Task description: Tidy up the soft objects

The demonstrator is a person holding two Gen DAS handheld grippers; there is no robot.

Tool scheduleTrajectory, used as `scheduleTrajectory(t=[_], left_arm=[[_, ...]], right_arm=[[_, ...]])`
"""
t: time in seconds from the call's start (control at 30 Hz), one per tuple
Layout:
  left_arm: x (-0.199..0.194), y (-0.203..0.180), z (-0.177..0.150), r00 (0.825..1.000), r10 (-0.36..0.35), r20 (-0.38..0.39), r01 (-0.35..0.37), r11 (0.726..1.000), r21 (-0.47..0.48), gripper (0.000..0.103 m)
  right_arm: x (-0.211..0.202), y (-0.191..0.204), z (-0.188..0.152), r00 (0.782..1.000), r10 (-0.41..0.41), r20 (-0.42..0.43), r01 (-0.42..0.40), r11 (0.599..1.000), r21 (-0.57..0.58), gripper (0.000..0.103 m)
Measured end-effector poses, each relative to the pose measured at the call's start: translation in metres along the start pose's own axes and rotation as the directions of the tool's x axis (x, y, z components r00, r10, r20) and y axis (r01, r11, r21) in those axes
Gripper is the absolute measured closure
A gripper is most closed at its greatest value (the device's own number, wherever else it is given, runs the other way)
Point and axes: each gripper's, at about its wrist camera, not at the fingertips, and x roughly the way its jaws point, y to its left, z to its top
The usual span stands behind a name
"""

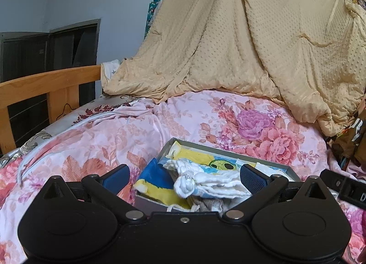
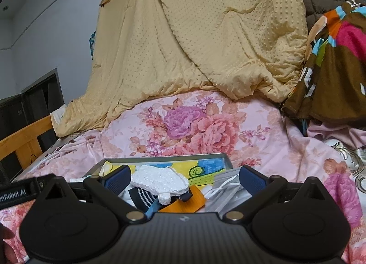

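Left gripper (image 1: 184,176) open above the white cloth (image 1: 205,184) in the box (image 1: 228,152); right gripper (image 2: 184,177) open over the white sock (image 2: 160,180).

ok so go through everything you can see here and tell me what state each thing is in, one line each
left gripper: open, nothing held, over the box
right gripper: open, nothing held, over the box
box: lidless, resting on the bed, full of soft items
white cloth: crumpled on top of the pile
white fuzzy sock: lying loose on top
face mask: flat, straps bunched
yellow blanket: draped, hanging down onto the bed
floral sheet: spread, wrinkled
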Motion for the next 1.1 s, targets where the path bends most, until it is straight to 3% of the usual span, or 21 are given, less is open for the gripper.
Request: scheduleTrajectory(t=[0.73, 1.1], left_arm=[[-0.058, 0.012, -0.029, 0.999, -0.037, 0.035, 0.039, 0.998, -0.048, 0.001], [-0.092, 0.034, -0.051, 0.998, -0.055, 0.006, 0.055, 0.995, -0.080, 0.001]], right_arm=[[-0.062, 0.003, -0.030, 1.000, -0.022, 0.002, 0.022, 0.999, -0.037, 0.000], [-0.107, 0.011, -0.054, 0.999, -0.036, 0.001, 0.036, 0.999, -0.027, 0.000]])
